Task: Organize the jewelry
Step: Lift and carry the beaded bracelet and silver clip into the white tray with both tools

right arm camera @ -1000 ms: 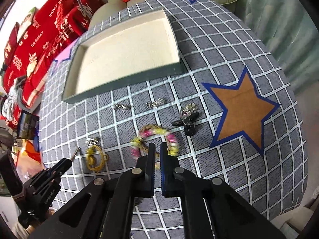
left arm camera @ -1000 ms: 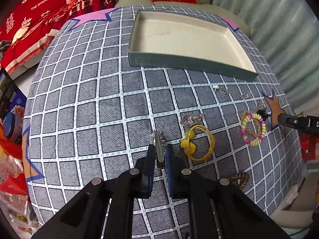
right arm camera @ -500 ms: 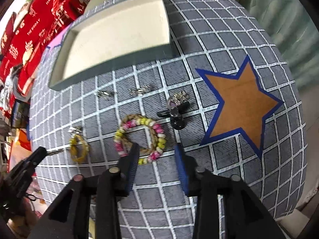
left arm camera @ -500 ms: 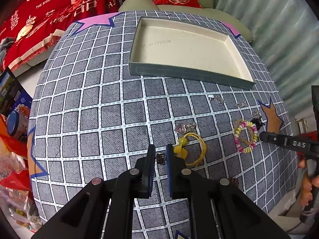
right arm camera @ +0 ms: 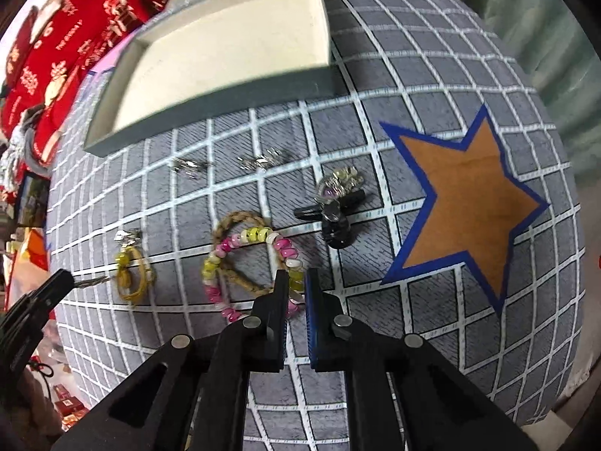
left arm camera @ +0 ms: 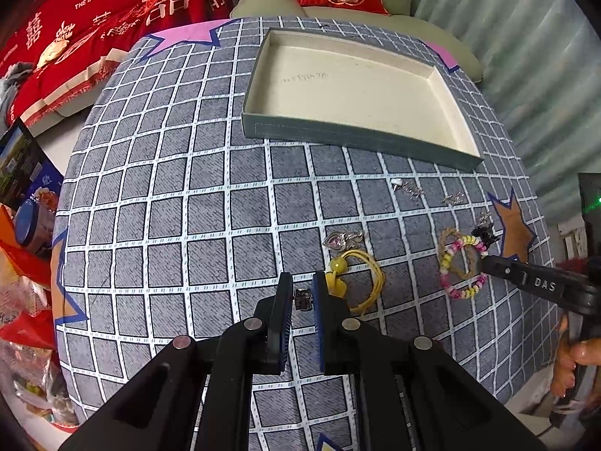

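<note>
Our right claw [right arm camera: 296, 289] has just been closing, and we see its jaws pinched on the near-right arc of the beaded bracelet [right arm camera: 255, 270], a few beads caught between the pads while the rest of the loop lies flat on the tabletop [right arm camera: 375, 75], spreading away to the claw's left and a little beyond it; a braided cord loop [right arm camera: 233, 225] is tangled through the bracelet and, we judge, may come up with it; just beyond the claw and to its right sits a black hair clip [right arm camera: 334, 218] with a sparkly piece [right arm camera: 338, 184] touching its far side, and further to the right the orange star [right arm camera: 465, 206] marks that edge of the tabletop; the open tray [right arm camera: 210, 97] stands toward the far edge, beyond and to the left of the claw, so the carry we expect runs forward and leftward over two small silver pieces [right arm camera: 259, 159] lying between; our left claw [left arm camera: 302, 297] is pressed onto a small dark metal piece [left arm camera: 302, 298], held off the cloth near the near edge, with the yellow hair tie [left arm camera: 360, 278] just to its right and a pink-stoned pendant [left arm camera: 343, 240] just beyond that; from this claw the tray [left arm camera: 338, 137] lies straight ahead toward the far edge, its long axis running across our view, nothing in it yet.
</note>
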